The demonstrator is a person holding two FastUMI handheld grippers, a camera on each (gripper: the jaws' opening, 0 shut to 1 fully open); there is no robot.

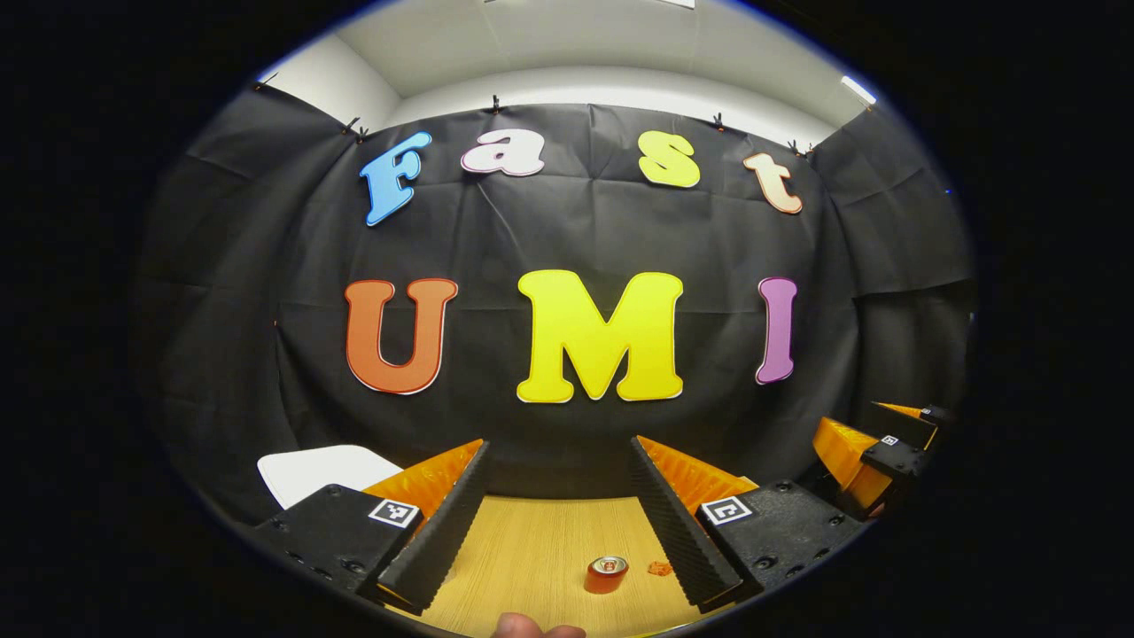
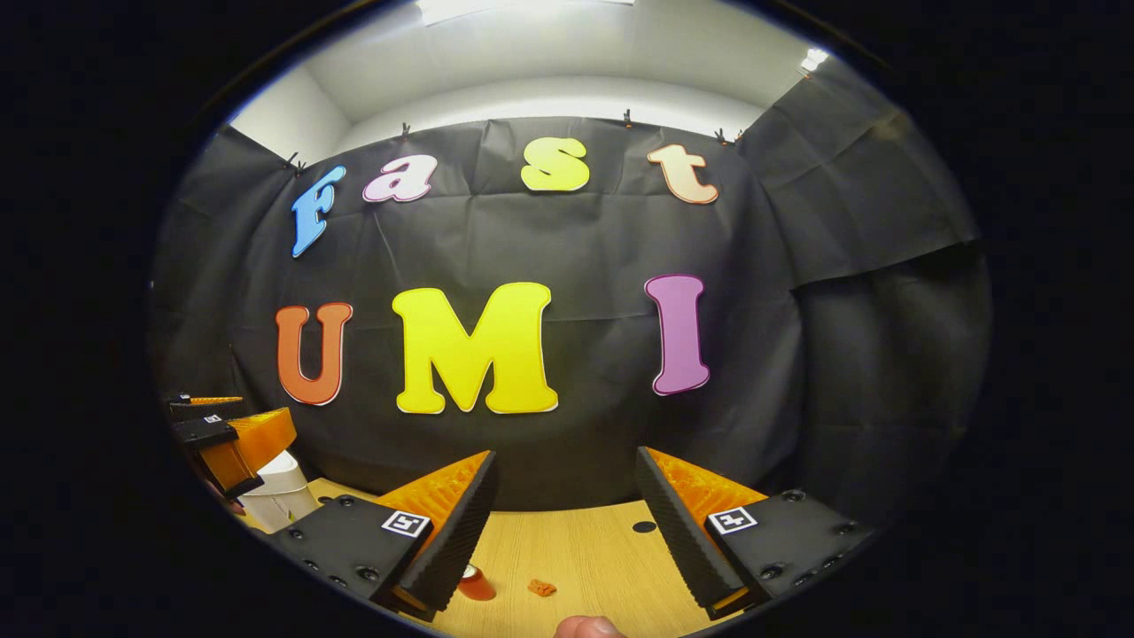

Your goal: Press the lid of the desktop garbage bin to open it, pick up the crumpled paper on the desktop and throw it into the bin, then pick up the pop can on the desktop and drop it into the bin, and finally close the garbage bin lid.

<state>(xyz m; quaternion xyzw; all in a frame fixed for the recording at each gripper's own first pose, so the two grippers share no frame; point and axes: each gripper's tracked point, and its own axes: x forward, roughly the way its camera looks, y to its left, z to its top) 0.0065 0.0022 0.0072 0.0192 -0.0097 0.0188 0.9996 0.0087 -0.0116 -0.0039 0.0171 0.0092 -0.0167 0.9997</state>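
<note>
I have both tools raised well above the light wooden desktop (image 1: pixel 540 549), and neither has touched anything yet. My left gripper (image 1: pixel 558 523) stands with its fingers spread wide and nothing between them; the right gripper (image 2: pixel 567 532) is the same, wide and empty.

The small red-orange metal pop can (image 1: pixel 607 574) stands upright on the wood, low between the left fingers in the left gripper view, with the little orange crumpled paper (image 1: pixel 659 568) just beside it. The white plastic desktop garbage bin (image 1: pixel 323 470) sits off to the left, its lid shut as far as I can judge (only the top peeks past my left finger).

My worries from here:
- The paper and can sit close together, so reaching for the paper with fingers this wide could clip the can and topple or roll it.
- The bin looks light; a press on the lid off-centre might slide or tip it rather than spring it open.
- The paper is tiny, and I could close on the desktop and miss it.
</note>
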